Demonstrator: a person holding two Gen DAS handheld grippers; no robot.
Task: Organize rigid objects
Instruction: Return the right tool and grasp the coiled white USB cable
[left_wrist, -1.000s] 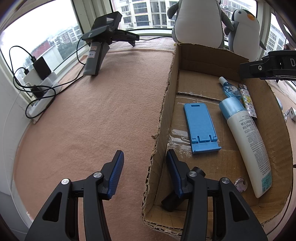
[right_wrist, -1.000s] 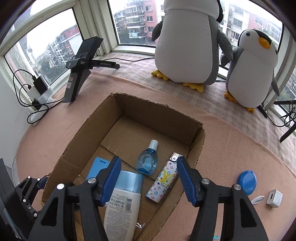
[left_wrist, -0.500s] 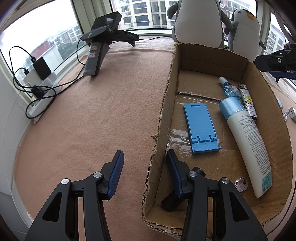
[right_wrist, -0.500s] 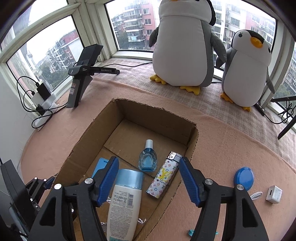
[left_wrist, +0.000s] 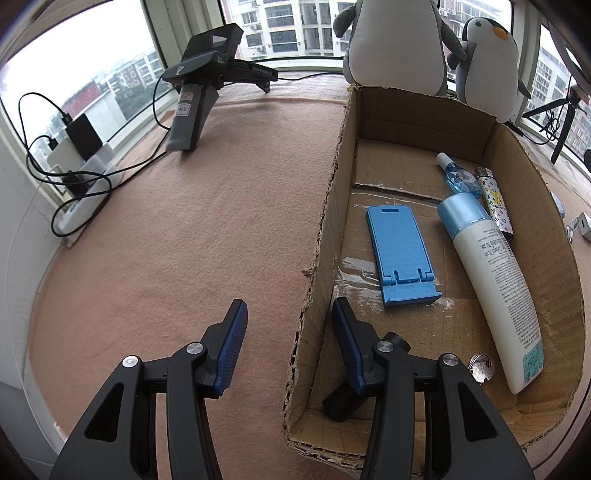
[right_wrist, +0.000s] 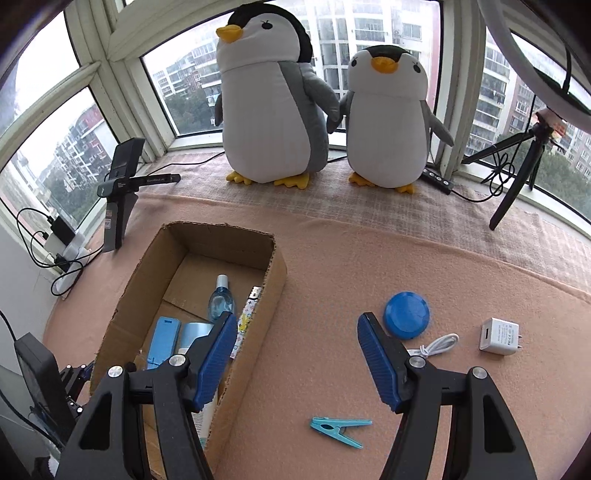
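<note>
Cardboard box wall splits the left gripper, jaws open; right gripper, open, empty, half-hides bottle.

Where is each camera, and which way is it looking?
Left wrist: sits on the left gripper, looking forward and down at the cardboard box and rug; its two fingers show, straddling the box's wall.
Right wrist: sits on the right gripper, looking down at the rug, blue lid and penguins; its two fingers show.
Shared: box, penguins, blue phone stand.
</note>
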